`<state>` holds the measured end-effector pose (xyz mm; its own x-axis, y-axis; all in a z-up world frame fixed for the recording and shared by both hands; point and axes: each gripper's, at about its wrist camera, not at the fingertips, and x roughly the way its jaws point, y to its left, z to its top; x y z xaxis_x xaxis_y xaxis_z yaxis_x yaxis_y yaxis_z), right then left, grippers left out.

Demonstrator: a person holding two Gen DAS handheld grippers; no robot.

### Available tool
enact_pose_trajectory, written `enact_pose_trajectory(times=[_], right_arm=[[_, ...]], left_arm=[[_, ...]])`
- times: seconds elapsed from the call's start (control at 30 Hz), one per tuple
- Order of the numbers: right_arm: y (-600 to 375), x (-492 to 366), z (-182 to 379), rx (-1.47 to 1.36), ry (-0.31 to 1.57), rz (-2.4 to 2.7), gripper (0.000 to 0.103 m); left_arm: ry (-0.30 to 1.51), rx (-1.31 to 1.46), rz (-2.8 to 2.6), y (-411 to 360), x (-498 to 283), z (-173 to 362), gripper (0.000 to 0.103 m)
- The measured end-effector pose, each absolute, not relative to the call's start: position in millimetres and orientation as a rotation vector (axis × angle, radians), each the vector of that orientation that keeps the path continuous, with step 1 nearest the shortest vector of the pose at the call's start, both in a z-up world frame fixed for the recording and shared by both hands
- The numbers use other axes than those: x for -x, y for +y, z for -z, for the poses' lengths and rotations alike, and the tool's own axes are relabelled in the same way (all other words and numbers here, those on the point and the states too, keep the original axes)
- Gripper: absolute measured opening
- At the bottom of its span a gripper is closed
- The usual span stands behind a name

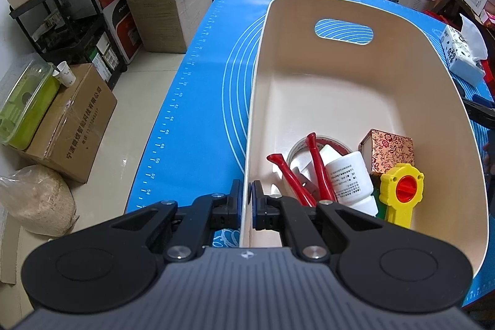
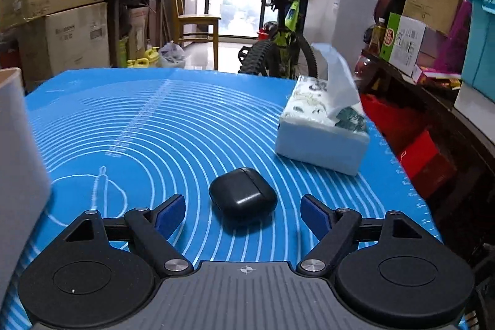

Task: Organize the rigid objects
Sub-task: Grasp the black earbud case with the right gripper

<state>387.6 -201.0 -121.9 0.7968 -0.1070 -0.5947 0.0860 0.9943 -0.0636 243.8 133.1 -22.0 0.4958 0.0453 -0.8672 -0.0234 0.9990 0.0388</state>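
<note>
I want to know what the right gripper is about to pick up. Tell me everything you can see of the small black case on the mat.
The black earbud case is a small rounded box of smooth, slightly glossy plastic, with a seam running around it where the lid meets the body. The lid is closed. It lies flat on the blue mat, nearer than the tissue pack and apart from it. The open right gripper has one finger on either side of it, neither pad touching it. No markings show.
</note>
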Motion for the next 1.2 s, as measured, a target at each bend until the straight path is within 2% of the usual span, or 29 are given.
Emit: enact_pose_trajectory(times=[0.17, 0.27, 0.4, 0.83, 1.2], right_arm=[[-200.2, -398.1, 129.8, 0.034, 0.647, 0.107, 0.084], [-202.6, -401.1, 129.5, 0.024, 0.641, 0.106, 0.075], [-201.5, -400.7, 128.9, 0.024, 0.636, 0.058, 0.057], [-192.0, -371.7, 120.9, 0.061, 0.601, 0.065, 0.057], [-168.1, -303.0, 54.0, 0.111, 0.468, -0.075, 0.057]], left_arm=[[1.051, -0.029, -0.043, 132.7, -243.4, 22.8, 0.007], [1.050, -0.034, -0.046, 131.6, -243.2, 22.6, 0.008], [1.051, -0.035, -0.047, 131.5, -243.2, 22.8, 0.008], [1.051, -0.030, -0.047, 132.9, -243.4, 21.8, 0.008], [1.046, -0.040, -0.057, 130.9, -242.9, 21.2, 0.008]])
